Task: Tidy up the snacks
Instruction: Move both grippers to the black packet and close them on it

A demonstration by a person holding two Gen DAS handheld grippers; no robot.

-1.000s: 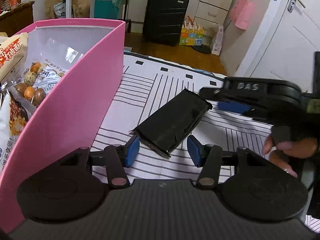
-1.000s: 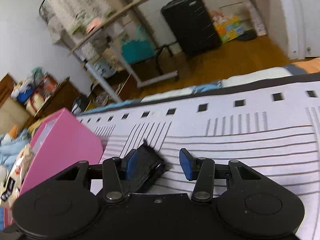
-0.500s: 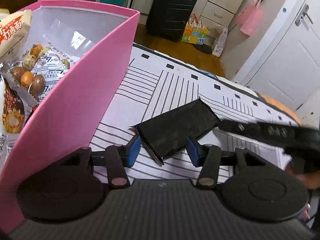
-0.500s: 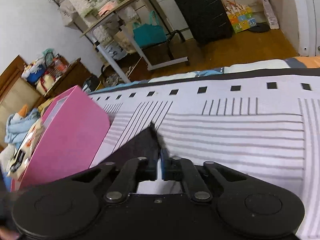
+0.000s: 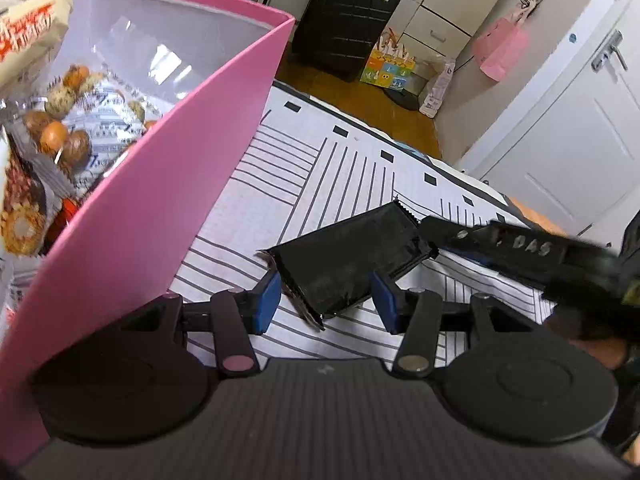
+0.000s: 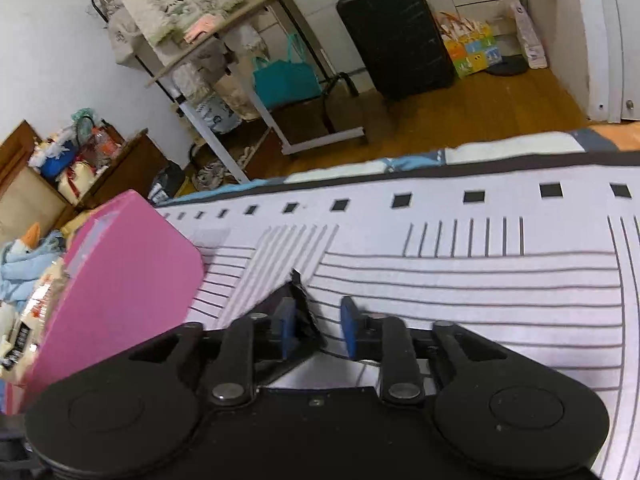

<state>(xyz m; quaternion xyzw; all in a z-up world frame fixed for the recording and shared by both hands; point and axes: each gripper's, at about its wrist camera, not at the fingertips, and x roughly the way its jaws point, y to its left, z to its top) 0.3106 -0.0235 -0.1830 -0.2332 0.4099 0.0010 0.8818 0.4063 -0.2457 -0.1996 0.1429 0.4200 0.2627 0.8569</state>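
- The black snack packet [image 5: 352, 264] lies on the striped sheet [image 5: 320, 168] just beside the pink box [image 5: 152, 208], lifted slightly at my right end.
- My right gripper [image 6: 316, 326] clamped that end half a second ago and has just been opening again; the packet's edge sits between its pads, against one only.
- My left gripper [image 5: 324, 304] straddles the near end, released.
- So no real grip yet; I'd guess a re-grab.

Wooden floor [image 6: 480, 120], black suitcase [image 6: 396, 36] (upright), white door [image 5: 572, 152]
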